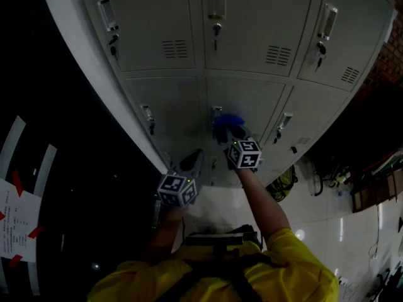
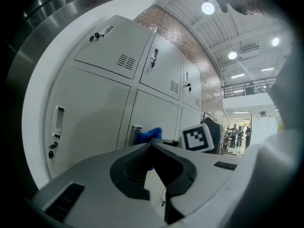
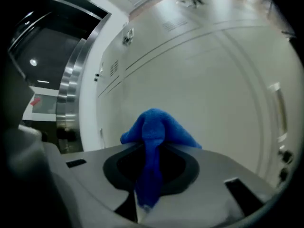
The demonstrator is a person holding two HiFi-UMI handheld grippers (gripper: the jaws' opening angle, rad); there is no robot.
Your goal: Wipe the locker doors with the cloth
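Grey locker doors [image 1: 252,24] fill the top of the head view. My right gripper [image 1: 230,133] is shut on a blue cloth [image 1: 225,123], which is held up against the middle lower door [image 1: 249,99] beside its handle. In the right gripper view the cloth [image 3: 154,129] bunches over the pinched jaws of that gripper [image 3: 151,152], close to the door [image 3: 213,89]. My left gripper [image 1: 192,162] hangs lower and to the left, shut with nothing in it. In its own view the left gripper [image 2: 153,148] points at the lockers [image 2: 90,113], with the cloth [image 2: 148,135] beyond.
A dark glass panel with a steel frame [image 3: 71,94] borders the lockers on the left. Paper sheets with red tape [image 1: 16,222] are stuck there. Cluttered items [image 1: 284,184] lie on the glossy floor at right. A clothes rack [image 2: 213,127] stands further along the lockers.
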